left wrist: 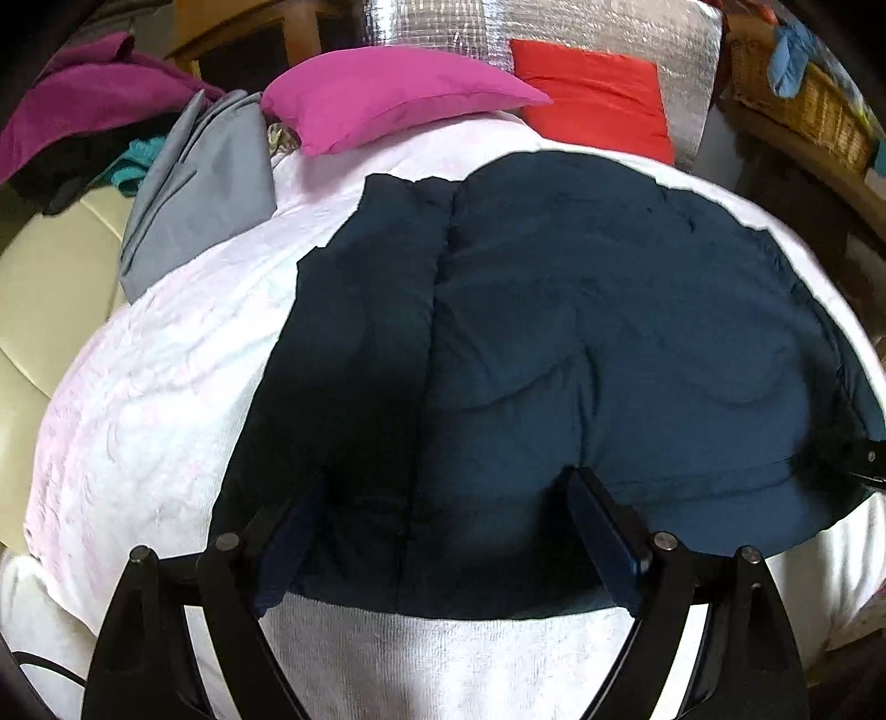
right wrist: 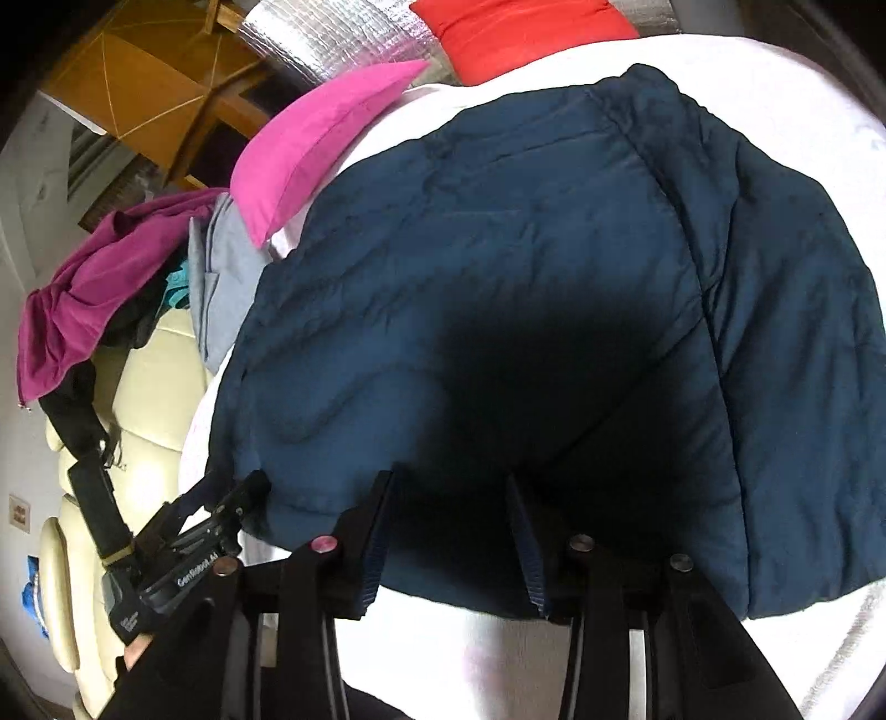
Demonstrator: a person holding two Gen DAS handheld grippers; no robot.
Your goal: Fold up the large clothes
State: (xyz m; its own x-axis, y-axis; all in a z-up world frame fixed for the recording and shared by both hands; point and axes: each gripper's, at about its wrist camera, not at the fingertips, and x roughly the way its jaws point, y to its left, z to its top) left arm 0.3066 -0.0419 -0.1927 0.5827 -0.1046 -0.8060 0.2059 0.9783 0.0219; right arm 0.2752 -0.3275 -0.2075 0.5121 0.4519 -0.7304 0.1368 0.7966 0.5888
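Observation:
A dark blue padded jacket (left wrist: 581, 332) (right wrist: 526, 277) lies folded and flat on a white and pale pink blanket (left wrist: 166, 387) (right wrist: 498, 653). My left gripper (left wrist: 443, 498) stands wide open over the jacket's near hem, and its pads do not press on the cloth. In the right wrist view it shows at the jacket's near left corner (right wrist: 221, 520). My right gripper (right wrist: 451, 498) hovers over the near hem with its fingers partly apart. The hem lies below and between them, unpinched. Its tip shows at the far right edge of the left wrist view (left wrist: 869, 459).
A pink pillow (left wrist: 387, 94) and a red pillow (left wrist: 598, 94) lie at the far edge against a silver foil sheet (left wrist: 443, 22). Grey cloth (left wrist: 194, 194) and a magenta garment (left wrist: 83, 94) are heaped at the left on a cream sofa (left wrist: 44, 304). A wicker basket (left wrist: 803, 111) stands far right.

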